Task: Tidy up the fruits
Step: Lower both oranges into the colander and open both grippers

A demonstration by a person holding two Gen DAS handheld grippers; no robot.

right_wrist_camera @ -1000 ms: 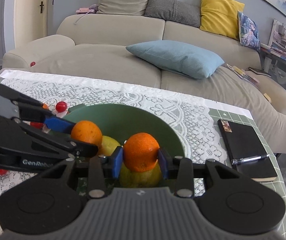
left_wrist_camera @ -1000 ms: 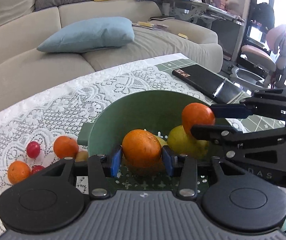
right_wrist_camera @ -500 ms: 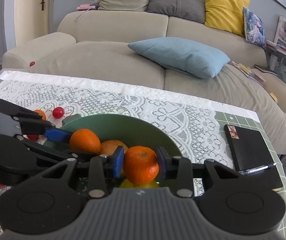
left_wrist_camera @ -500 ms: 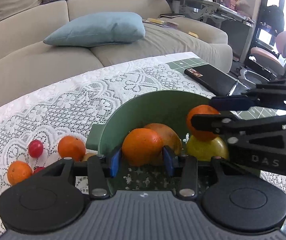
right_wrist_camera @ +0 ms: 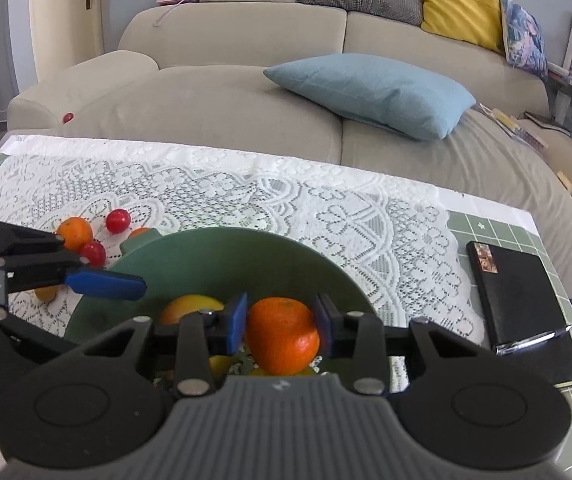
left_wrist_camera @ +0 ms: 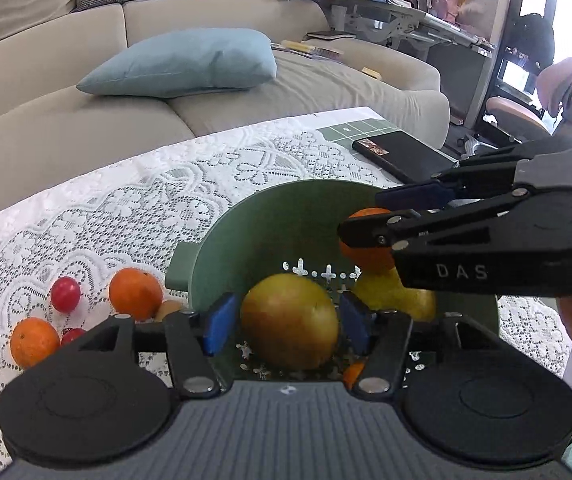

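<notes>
Our left gripper [left_wrist_camera: 286, 322] jaws opening, pads clear of smooth yellow-red apple [left_wrist_camera: 289, 320] between them in green bowl [left_wrist_camera: 270, 216]. Our right gripper [right_wrist_camera: 280, 330] clamps dimpled orange [right_wrist_camera: 282, 334] over bowl. Loose oranges [left_wrist_camera: 134, 294], tomatoes [left_wrist_camera: 64, 289] left of left gripper on lace cloth [left_wrist_camera: 126, 208].

text: "DAS" | on: right gripper [left_wrist_camera: 369, 220] body (white letters, left wrist view)

Beige sofa [right_wrist_camera: 246, 92] w/ blue pillow [right_wrist_camera: 369, 92] & yellow cushion [right_wrist_camera: 461, 0], desk [left_wrist_camera: 405, 12] at right, blue-grey wall, daylight.
</notes>
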